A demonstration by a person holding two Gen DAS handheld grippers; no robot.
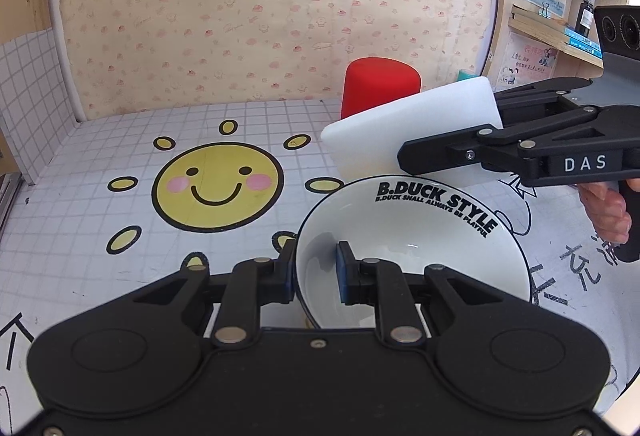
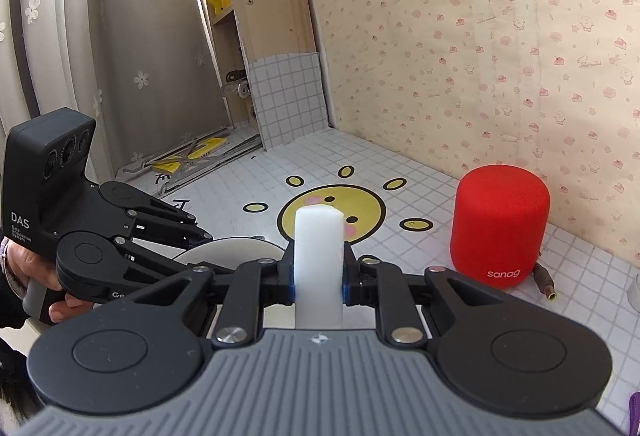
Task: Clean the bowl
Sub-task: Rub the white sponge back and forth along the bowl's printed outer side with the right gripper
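Left wrist view: left tool [image 1: 316, 272] clamps bowl [image 1: 412, 236] rim; right tool [image 1: 452, 140] grips sponge [image 1: 392, 128] just above.

We see the bowl [image 1: 416, 256] on the table [image 1: 80, 204], to the right of the sun drawing [image 1: 218, 188]. The sponge [image 1: 412, 128] is above its far rim, and the speaker [image 1: 380, 88] stands behind, near the wall [image 1: 260, 4].

Sun-printed tabletop [image 1: 120, 156] bearing red speaker [image 2: 500, 228].
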